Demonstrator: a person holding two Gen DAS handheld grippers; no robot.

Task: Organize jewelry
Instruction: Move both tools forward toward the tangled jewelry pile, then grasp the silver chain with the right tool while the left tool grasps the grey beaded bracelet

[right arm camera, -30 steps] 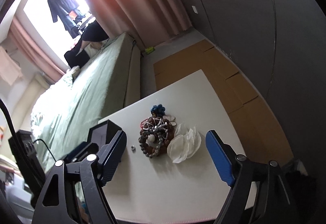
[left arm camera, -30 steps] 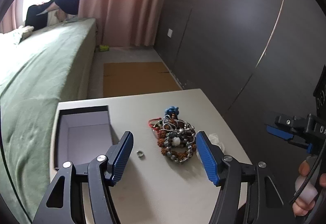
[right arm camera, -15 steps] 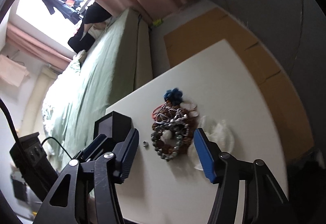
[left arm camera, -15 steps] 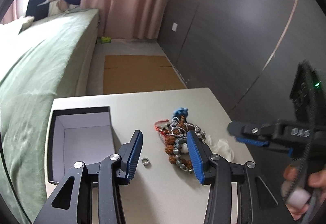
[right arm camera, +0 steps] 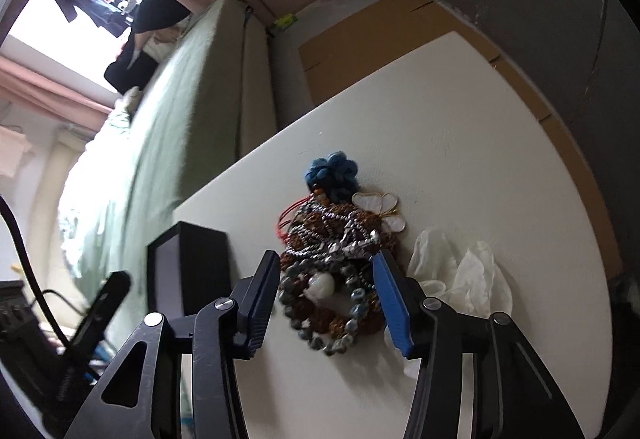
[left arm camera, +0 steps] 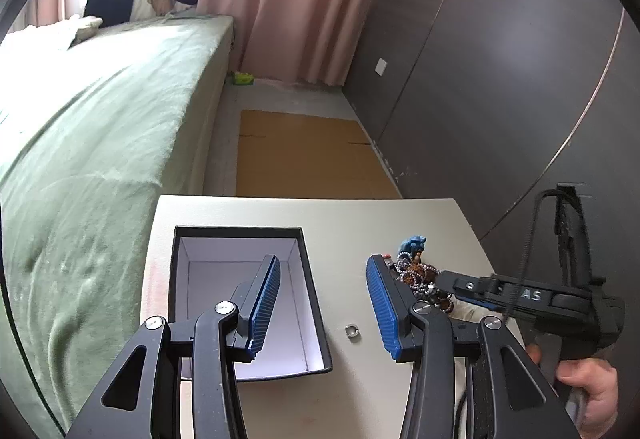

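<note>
Several beaded bracelets (right arm camera: 332, 279), brown, grey and silver, lie tangled together.

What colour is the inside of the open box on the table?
White inside, black outside; the box shows best in the left wrist view.

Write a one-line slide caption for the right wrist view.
Right tool, jaws closing, straddles a tangled pile of beaded bracelets on the white table, beside crumpled white gloves and a black box.

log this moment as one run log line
right gripper: closing, jaws around bead pile | left gripper: open, empty, over box edge | ring: loose on table
</note>
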